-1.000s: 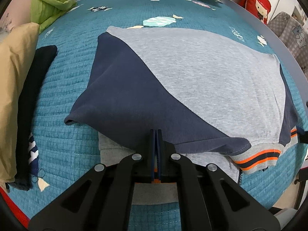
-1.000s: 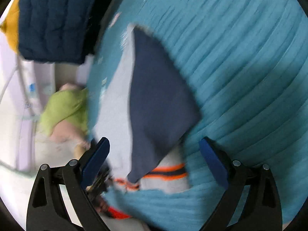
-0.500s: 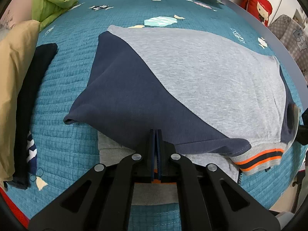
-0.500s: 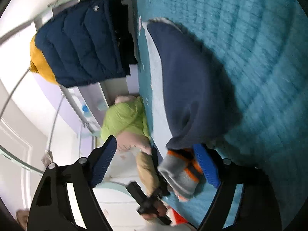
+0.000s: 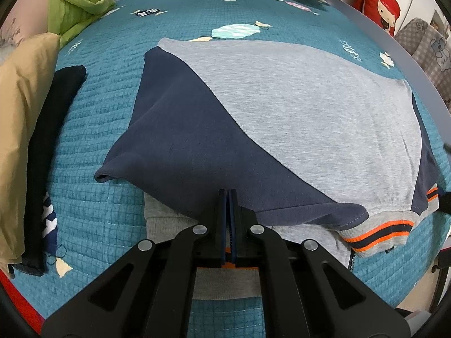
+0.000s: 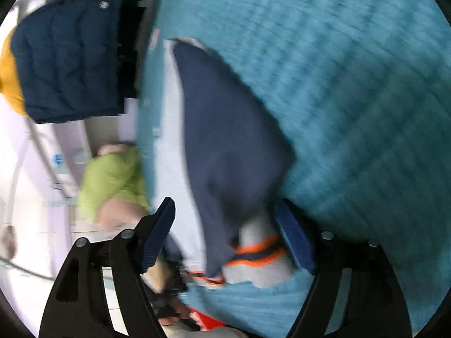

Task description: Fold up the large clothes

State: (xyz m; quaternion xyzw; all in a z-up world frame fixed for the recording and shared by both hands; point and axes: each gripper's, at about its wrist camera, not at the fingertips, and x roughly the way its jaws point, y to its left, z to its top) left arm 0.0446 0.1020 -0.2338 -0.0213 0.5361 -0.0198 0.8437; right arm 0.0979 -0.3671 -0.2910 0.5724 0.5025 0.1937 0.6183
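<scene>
The sweatshirt point(image 5: 310, 107) showed a heather-grey body with navy sleeves, and its cuff point(image 5: 377, 233) at lower right carried orange and navy stripes on grey. The quilted bedspread point(image 5: 93, 202) under it was teal, dotted with pale blue, cream and white motifs near the top. Upper left sat a lime-green cloth point(image 5: 73, 2); the left edge had a tan garment point(image 5: 17, 129) beside a black one point(image 5: 48, 152). Upper right, a red cushion point(image 5: 377, 5). The grippers' pads point(image 6: 157, 233) were blue on black frames.

From the left wrist we look steeply down, close over the grey-and-navy sweatshirt point(image 5: 296, 107) on the teal quilt point(image 5: 93, 197). Our right-wrist view is rolled sideways, blurred, nearer the striped cuff point(image 6: 253, 253); both share these.
</scene>
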